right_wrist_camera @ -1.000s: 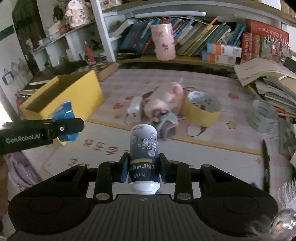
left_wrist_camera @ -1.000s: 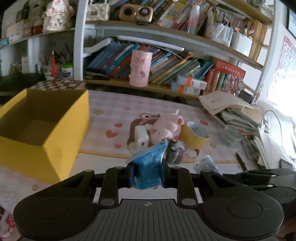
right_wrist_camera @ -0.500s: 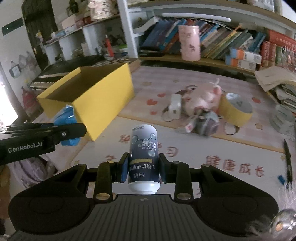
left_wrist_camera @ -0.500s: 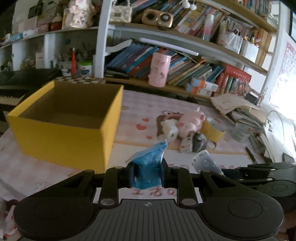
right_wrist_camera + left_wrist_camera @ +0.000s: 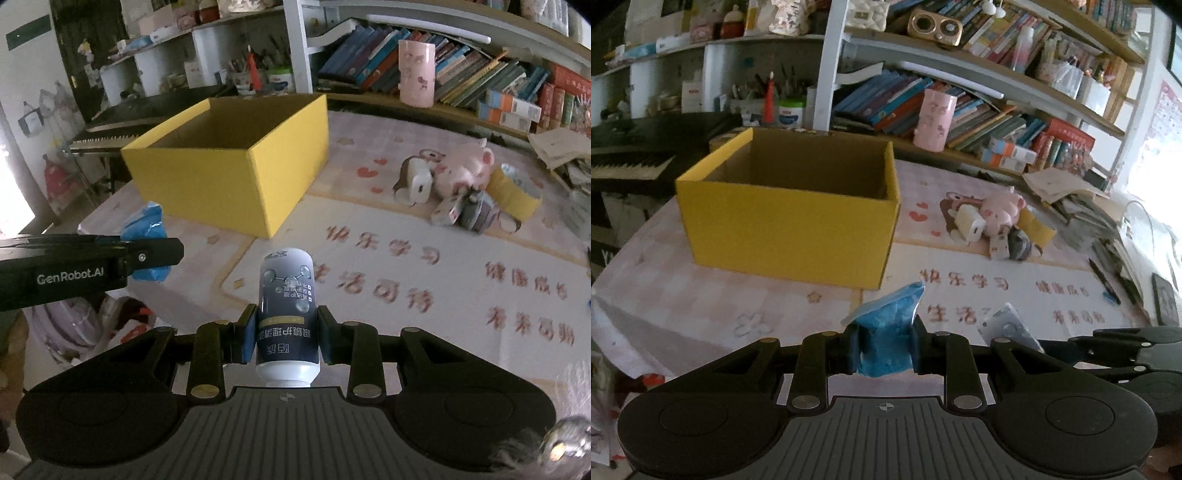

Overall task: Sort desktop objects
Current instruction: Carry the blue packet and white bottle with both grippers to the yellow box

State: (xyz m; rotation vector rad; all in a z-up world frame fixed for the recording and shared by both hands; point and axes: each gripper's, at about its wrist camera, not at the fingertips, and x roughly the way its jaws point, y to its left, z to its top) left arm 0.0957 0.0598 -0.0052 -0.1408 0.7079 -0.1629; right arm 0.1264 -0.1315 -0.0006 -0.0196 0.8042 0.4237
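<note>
Clamping a crumpled blue pouch [image 5: 886, 334], the left gripper [image 5: 885, 349] has its fingers closed tight on the pouch's lower half, held above the desk's near edge. The right gripper [image 5: 285, 341] is likewise closed, on a dark bottle [image 5: 286, 314] with a white cap toward the camera, its fingers pressing the bottle's sides. In the right view the left gripper juts in from the left, level with the bottle, the pouch sticking out past its tip.

Beyond both tools the desk mat [image 5: 997, 291] lies bare for a stretch, printed with red characters, giving free room between the near edge and the box.

A yellow box [image 5: 790, 225] sits toward the desk's left side, open on top; its near wall faces the left gripper and its right corner points toward the bottle. What can be seen of its inside is plain brown cardboard; the floor is hidden behind the near wall.

Right of the box, well apart from it, a cluster lies mid-desk: a white charger [image 5: 419, 182] leaning on a pink plush [image 5: 463, 171], a small carton [image 5: 448, 212] and a grey mask-like object [image 5: 478, 214] touching in front, and a yellow tape roll [image 5: 513, 192] just beside them on the right. A black pen [image 5: 1102, 275] lies near the right edge.

At the far edge a pink cup [image 5: 934, 120] stands on the low shelf before rows of books [image 5: 886, 103].
</note>
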